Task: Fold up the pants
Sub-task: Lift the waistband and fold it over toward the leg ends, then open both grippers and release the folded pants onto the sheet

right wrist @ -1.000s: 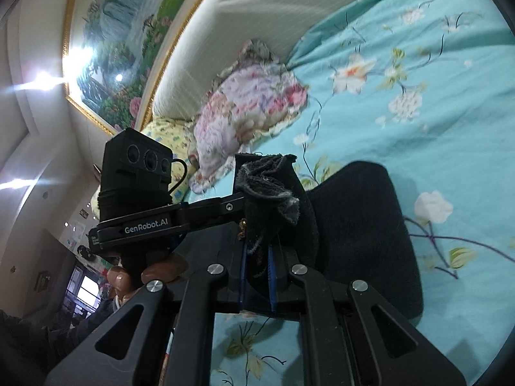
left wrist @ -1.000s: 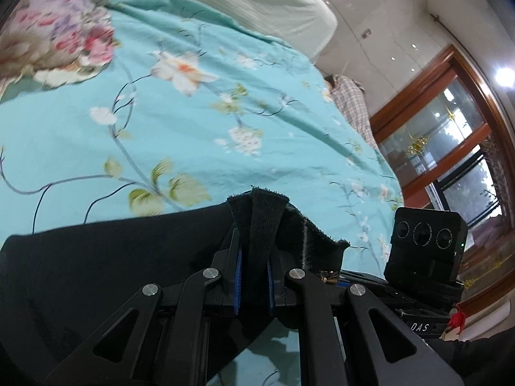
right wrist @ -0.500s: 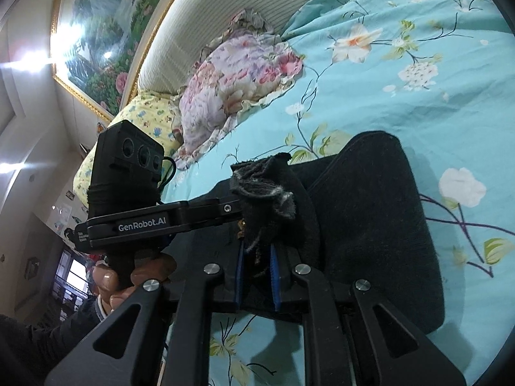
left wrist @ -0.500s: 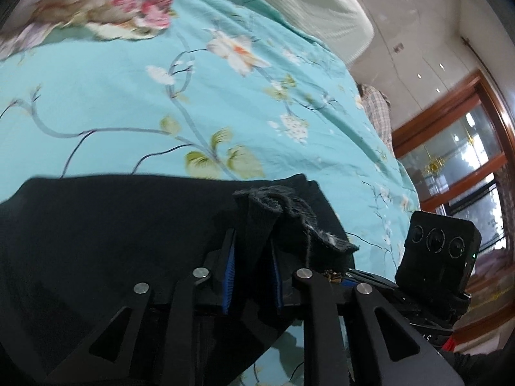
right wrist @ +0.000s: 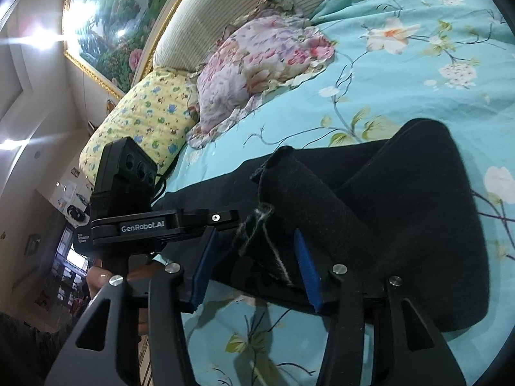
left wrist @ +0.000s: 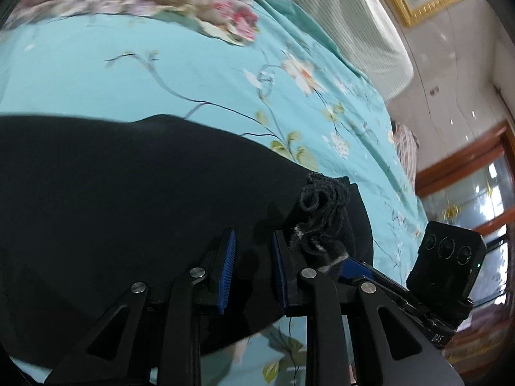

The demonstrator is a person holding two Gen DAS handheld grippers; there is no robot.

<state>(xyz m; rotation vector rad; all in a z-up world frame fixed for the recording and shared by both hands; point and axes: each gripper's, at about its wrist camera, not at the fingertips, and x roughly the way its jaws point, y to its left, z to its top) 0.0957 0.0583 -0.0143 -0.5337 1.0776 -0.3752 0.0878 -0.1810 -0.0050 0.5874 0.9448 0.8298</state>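
Note:
The black pants [left wrist: 135,199] lie folded on the turquoise floral bedsheet [left wrist: 96,77]. In the left wrist view my left gripper [left wrist: 252,267] is open just above the cloth, with the frayed hem bunch [left wrist: 322,215] lying loose to its right. In the right wrist view my right gripper [right wrist: 256,267] is open wide, and the rolled hem [right wrist: 305,199] of the pants [right wrist: 418,212] rests between its blue pads without being pinched. The left gripper's body [right wrist: 154,225] shows beside it.
A floral pillow [right wrist: 257,61] and a yellow pillow [right wrist: 141,119] lie at the head of the bed by the striped headboard [right wrist: 225,9]. The bed's near edge is under the grippers. A wooden-framed window [left wrist: 476,173] stands at the right.
Both grippers have opened and let go of the pant hems, which now lie on the folded pants. Both moved lower and forward over the cloth.

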